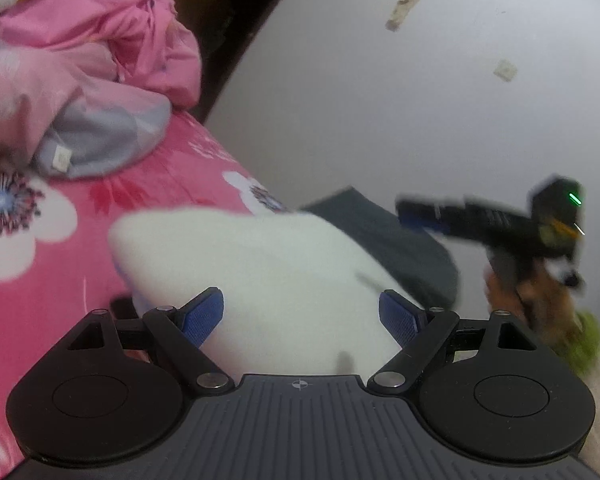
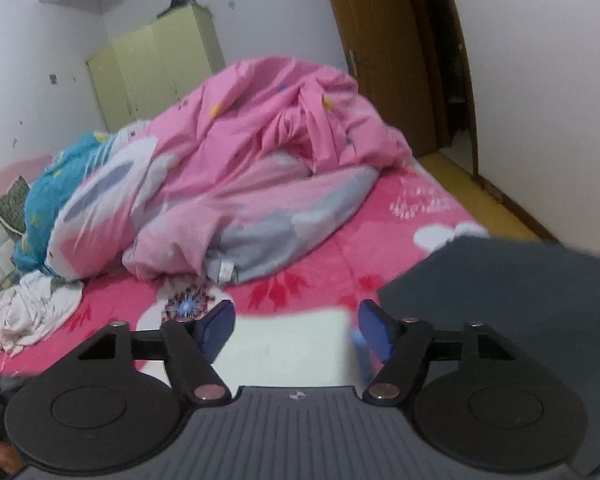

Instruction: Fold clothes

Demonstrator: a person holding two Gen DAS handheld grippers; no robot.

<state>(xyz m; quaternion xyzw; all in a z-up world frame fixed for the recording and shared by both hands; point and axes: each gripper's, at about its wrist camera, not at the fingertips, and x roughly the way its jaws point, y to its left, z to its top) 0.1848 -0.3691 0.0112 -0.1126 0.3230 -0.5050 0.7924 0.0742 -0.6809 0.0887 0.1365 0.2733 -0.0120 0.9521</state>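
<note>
A folded white garment (image 1: 260,272) lies on the pink flowered bed sheet (image 1: 52,304). Just behind it rests a dark grey garment (image 1: 404,240). My left gripper (image 1: 300,316) hovers over the white garment's near part, open, with nothing pinched between its blue pads. The right gripper (image 1: 410,212) shows blurred at the right of the left wrist view, held in a hand over the grey garment. In the right wrist view, that gripper (image 2: 296,328) stands open above the white garment (image 2: 292,344), with the grey garment (image 2: 520,300) to its right.
A crumpled pink duvet (image 2: 260,160) and a blue quilt (image 2: 44,208) fill the far half of the bed. A bunched white cloth (image 2: 32,312) lies at the left. Behind stand a pale wardrobe (image 2: 156,64) and a wooden door (image 2: 380,60). The bed edge (image 2: 472,208) runs along the right.
</note>
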